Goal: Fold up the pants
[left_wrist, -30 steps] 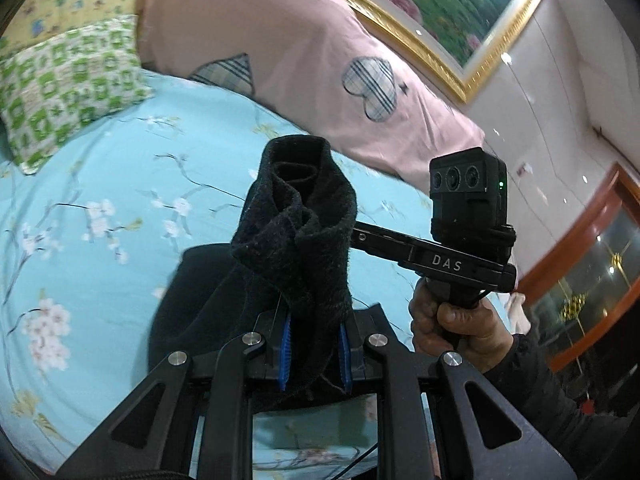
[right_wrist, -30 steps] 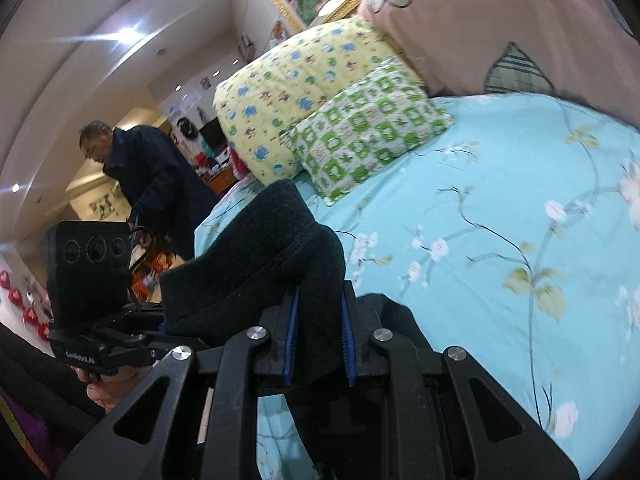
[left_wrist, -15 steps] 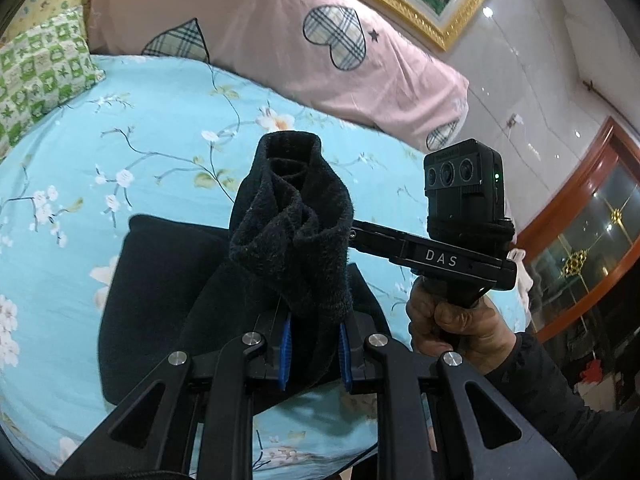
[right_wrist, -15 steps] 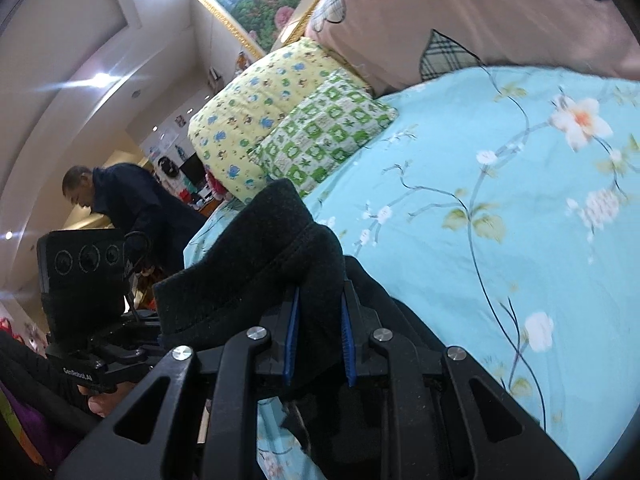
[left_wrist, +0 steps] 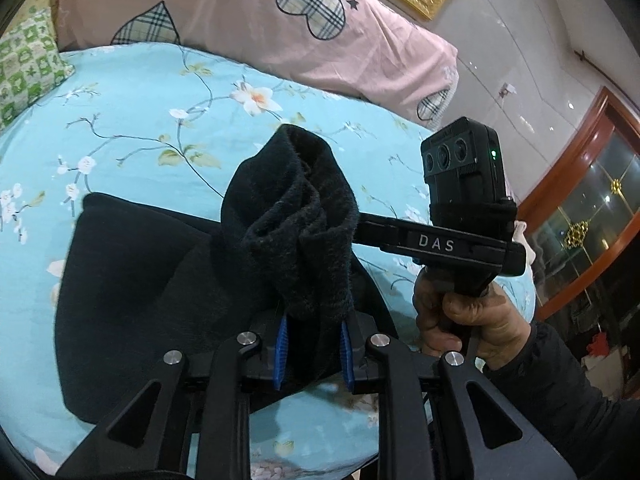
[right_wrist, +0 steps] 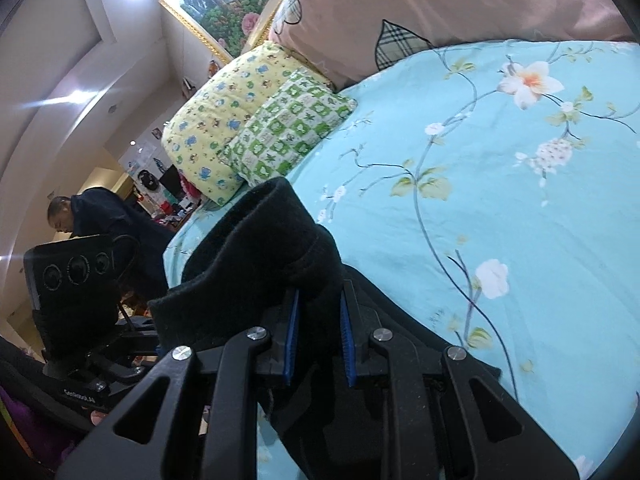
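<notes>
Black fleece pants (left_wrist: 160, 280) lie partly spread on the light blue flowered sheet (left_wrist: 160, 100). My left gripper (left_wrist: 314, 344) is shut on a bunched end of them that stands up between its blue pads (left_wrist: 282, 350). To its right a hand (left_wrist: 460, 320) holds the right gripper's body (left_wrist: 460, 240), whose fingers are hidden behind the fabric. In the right wrist view my right gripper (right_wrist: 318, 340) pinches another thick fold of the pants (right_wrist: 256, 248); its jaws are opening slightly, with the cloth still between the pads.
A long pink pillow (left_wrist: 240, 12) with plaid hearts runs along the head of the bed. A green checked pillow (right_wrist: 288, 128) and a yellow one (right_wrist: 224, 120) sit at the far left. A person (right_wrist: 104, 216) bends over beyond the bed. A wooden cabinet (left_wrist: 592, 200) stands right.
Both grippers have come forward and down over the bed with the pants in them. More of the black cloth now rests on the sheet, and the pink pillow looks nearer.
</notes>
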Demonstrator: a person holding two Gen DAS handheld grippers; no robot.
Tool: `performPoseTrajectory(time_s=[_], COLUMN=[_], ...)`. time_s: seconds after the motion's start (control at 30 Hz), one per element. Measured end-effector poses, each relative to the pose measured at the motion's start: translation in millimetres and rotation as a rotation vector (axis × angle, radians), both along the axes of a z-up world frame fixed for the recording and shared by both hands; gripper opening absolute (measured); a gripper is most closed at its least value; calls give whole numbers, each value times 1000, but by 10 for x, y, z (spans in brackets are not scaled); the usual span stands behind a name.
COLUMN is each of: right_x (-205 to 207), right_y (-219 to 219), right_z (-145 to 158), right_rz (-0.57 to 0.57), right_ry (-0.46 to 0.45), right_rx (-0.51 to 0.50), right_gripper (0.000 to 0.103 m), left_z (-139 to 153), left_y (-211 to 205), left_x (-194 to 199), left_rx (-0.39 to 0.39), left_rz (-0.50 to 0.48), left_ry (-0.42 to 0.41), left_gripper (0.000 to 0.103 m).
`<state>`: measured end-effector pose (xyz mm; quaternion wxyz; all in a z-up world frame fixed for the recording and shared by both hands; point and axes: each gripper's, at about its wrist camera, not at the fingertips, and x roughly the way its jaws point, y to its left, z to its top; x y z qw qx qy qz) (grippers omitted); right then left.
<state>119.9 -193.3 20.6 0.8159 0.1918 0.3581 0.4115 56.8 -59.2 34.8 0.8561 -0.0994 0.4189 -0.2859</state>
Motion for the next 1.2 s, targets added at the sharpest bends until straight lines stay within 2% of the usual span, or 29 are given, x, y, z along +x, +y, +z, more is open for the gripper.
performPoseTrajectory(time_s=[0.2,0.3,0.33,0.37,0.43,0.5,0.6,0.7,0.73,0.83,1.2], right_x=[-59,-145,-181,-221,-299,-393,-496,-652,-705,-842,-1072], right_y=[-139,-213,-252,-310,-408,-511,-602,-642,-644,-592,-125], right_z=[-76,-69,-54,-37,-9,6,14,62,89,179,351], right_rz=[-61,-107,-134,-171,-242,-300,-355,-423,-430,-445,-413], right_ry=[30,26,24,23,23,25,41,34,23,-5,-39], right_rx=[-34,-59,-68,-74,-90,-95,-81,-66,-49,-37,-126], right_gripper=[23,23,24,26,47,56,59,82,86,91,98], left_z=[-108,-127,-126,-120,-107,-90,-54,15,41,102,132], left_y=[-124,-154,-166,-176,-185,-208,-206,-155,-128,-13,491], left_x=[14,0,-11,-14,-38,-74,-127,-198,-222,-264,-256], left_rx=[7,11,12,6,-7,-2,-15,-29,-32,-45,-61], left_rz=[-40,-63,-73,-84,-102,-114,-130,-135,-132,-112,27], left_ry=[12,11,6,5,-4,-15,-15,-31,-38,-52,-56], left_gripper=[23,31,40,45,55,62,63,66,67,67,69])
